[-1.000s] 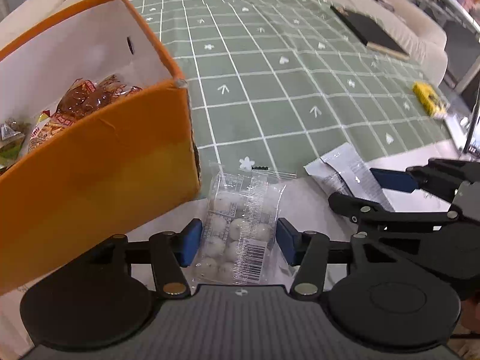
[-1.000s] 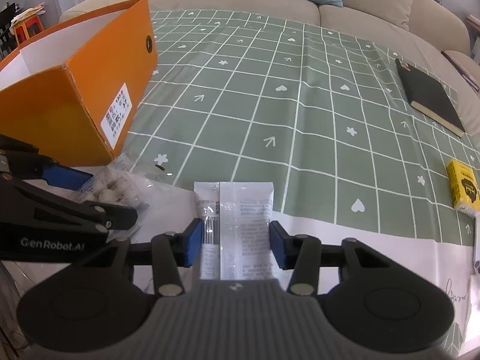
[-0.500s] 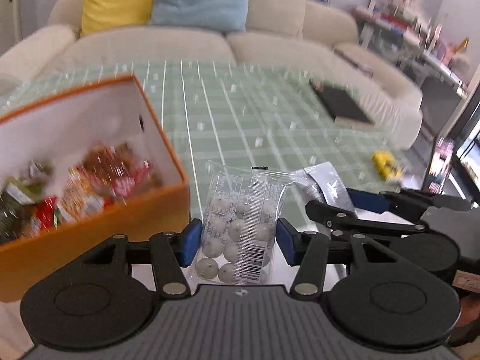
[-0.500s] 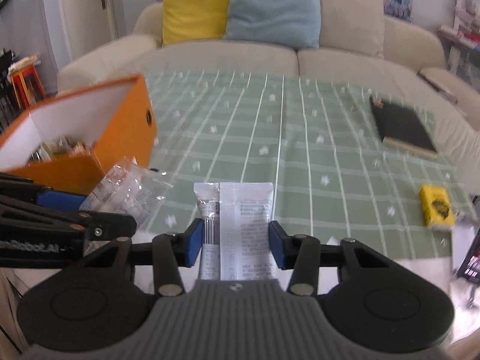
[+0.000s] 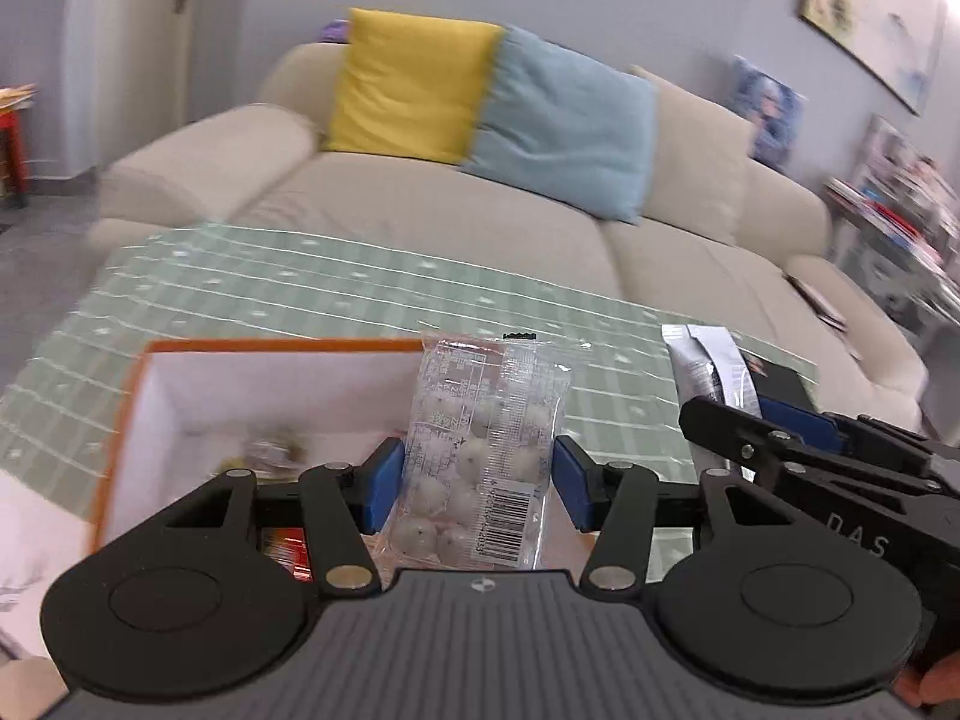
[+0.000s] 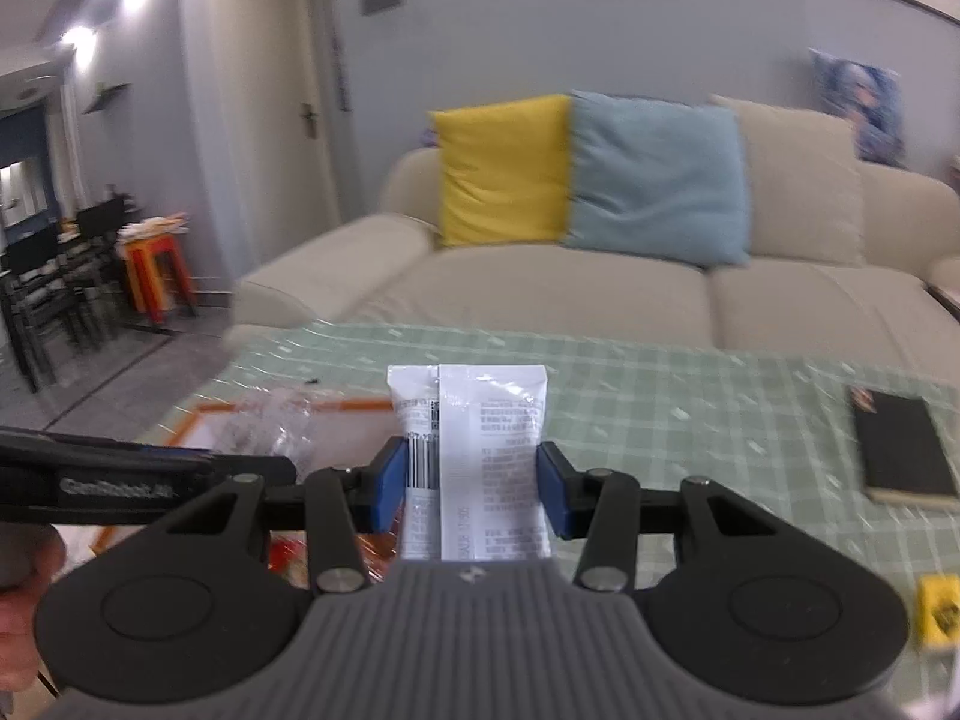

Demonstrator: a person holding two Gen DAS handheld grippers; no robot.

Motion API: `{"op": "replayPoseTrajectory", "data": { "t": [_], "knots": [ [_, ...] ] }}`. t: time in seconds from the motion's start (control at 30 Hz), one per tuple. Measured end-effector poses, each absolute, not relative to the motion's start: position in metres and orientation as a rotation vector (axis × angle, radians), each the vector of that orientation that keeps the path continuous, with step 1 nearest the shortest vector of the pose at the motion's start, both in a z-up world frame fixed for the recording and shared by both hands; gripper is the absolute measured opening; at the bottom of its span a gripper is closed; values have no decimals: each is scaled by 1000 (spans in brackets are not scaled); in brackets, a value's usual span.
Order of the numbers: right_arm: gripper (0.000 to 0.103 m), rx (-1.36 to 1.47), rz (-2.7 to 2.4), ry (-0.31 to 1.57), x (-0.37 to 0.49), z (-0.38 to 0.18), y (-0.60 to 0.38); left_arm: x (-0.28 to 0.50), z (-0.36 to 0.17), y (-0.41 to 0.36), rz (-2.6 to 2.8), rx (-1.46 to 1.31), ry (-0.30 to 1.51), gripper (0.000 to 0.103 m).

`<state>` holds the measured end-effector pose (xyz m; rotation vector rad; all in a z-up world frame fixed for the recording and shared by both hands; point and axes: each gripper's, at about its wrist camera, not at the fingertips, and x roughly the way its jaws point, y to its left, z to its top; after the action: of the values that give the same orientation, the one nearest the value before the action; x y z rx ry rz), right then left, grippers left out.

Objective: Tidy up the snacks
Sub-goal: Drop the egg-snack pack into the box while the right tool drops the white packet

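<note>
My left gripper (image 5: 477, 483) is shut on a clear packet of white round candies (image 5: 483, 450), held up in the air over the near right corner of the orange box (image 5: 129, 420). The box has white inner walls and several snack packets (image 5: 276, 450) lie inside it. My right gripper (image 6: 468, 489) is shut on a white printed snack packet (image 6: 480, 450), also lifted, with the box's orange rim (image 6: 348, 403) below and to its left. In the left wrist view the right gripper (image 5: 810, 456) shows at the right with the white packet (image 5: 711, 369).
A green checked cloth (image 6: 690, 420) covers the table. A black notebook (image 6: 903, 450) and a yellow packet (image 6: 939, 612) lie at the right. A beige sofa (image 6: 540, 288) with a yellow cushion (image 6: 504, 168) and a blue cushion (image 6: 657, 177) stands behind the table.
Both grippers have risen from the table with their packets and tilted up, so the sofa and walls now fill the views. The left one has moved over the box.
</note>
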<state>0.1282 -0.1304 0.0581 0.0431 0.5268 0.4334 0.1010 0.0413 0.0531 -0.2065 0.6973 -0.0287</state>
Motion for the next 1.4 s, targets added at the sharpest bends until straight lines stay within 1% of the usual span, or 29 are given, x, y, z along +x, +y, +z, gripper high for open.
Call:
{"op": "replayPoseTrajectory", "data": {
  "t": [0.1, 0.2, 0.43, 0.6, 0.87, 1.13, 1.17, 1.23, 1.33, 1.4],
  "knots": [
    [44, 40, 489, 535, 142, 59, -99, 104, 53, 63, 13, -213, 698, 61],
    [44, 28, 527, 574, 154, 50, -68, 111, 49, 82, 75, -191, 736, 61],
    [44, -129, 538, 664, 182, 14, -6, 133, 7, 104, 158, -78, 861, 61],
    [44, -223, 513, 730, 202, -18, 10, 144, -18, 111, 178, -40, 935, 61],
    [44, -351, 490, 789, 209, -50, 23, 164, -48, 107, 209, 103, 1039, 62],
    [47, -384, 476, 819, 215, -58, 19, 170, -50, 106, 217, 168, 1065, 67],
    [49, -383, 481, 815, 213, -56, 18, 170, -50, 105, 211, 173, 1067, 69],
    [57, -384, 485, 804, 211, -51, 17, 168, -47, 105, 200, 177, 1058, 72],
    [64, -373, 487, 785, 208, -40, 13, 163, -35, 106, 188, 169, 1010, 73],
    [69, -362, 485, 769, 205, -31, 8, 157, -19, 106, 191, 174, 957, 79]
  ]
}}
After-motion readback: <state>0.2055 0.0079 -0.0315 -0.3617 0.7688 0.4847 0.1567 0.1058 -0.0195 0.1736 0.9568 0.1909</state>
